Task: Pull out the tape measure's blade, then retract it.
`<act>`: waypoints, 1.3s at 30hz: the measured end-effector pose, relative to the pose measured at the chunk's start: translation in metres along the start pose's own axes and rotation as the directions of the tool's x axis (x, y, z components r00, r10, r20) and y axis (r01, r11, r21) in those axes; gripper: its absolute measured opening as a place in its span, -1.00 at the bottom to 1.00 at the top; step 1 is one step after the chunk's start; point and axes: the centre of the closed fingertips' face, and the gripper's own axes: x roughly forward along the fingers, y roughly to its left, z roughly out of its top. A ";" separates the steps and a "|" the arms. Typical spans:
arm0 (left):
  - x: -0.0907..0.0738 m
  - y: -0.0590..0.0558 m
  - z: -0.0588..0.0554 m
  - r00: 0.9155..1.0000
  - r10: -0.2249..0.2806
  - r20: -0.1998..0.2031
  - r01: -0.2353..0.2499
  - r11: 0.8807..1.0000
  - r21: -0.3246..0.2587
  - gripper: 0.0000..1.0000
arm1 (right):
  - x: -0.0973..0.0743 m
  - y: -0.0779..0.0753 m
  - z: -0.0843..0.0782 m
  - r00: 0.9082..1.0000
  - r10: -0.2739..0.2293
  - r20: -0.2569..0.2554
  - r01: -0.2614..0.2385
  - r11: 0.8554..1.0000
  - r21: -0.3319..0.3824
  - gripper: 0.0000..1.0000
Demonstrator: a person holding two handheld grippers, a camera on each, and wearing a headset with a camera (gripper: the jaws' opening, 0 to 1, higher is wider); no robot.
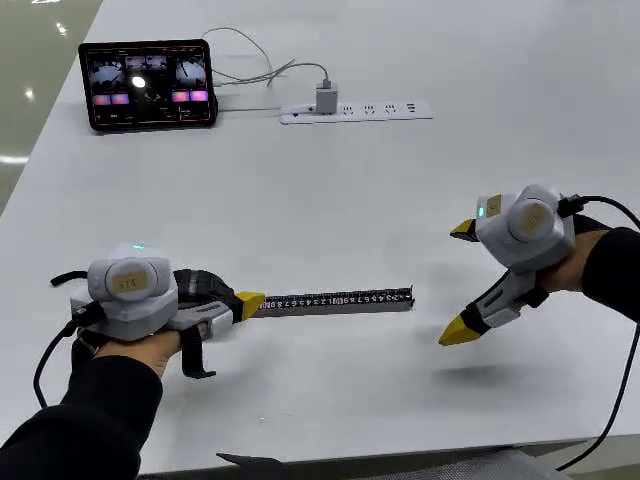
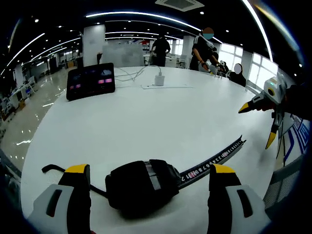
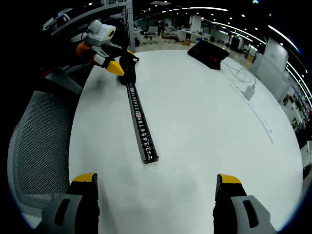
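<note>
There are two grippers. The left gripper (image 2: 150, 169) is sitting with its jaws spread wide around the one black tape measure (image 2: 141, 187), with a gap on each side. The tape measure is lying on the white table (image 1: 300, 200), and its one blade (image 1: 335, 299) is sticking out flat toward the right gripper (image 3: 156, 179). That one is hanging above the table with jaws apart, holding nothing. One tablet (image 1: 148, 83) and one power strip (image 1: 370, 110) are sitting far back.
</note>
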 end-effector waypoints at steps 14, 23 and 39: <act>0.000 0.008 0.008 0.990 0.095 0.106 -0.091 0.995 -0.046 0.98 | 0.015 -0.004 0.015 1.000 0.022 -0.017 -0.023 0.998 -0.065 0.82; 0.002 0.016 0.007 0.980 0.142 0.138 -0.138 0.990 -0.043 0.98 | 0.028 -0.007 0.017 0.999 0.037 -0.039 -0.041 0.992 -0.117 0.60; 0.004 0.016 0.006 0.980 0.131 0.148 -0.126 0.991 -0.044 0.98 | 0.041 -0.001 0.015 0.994 0.085 -0.072 -0.098 0.975 -0.201 -0.05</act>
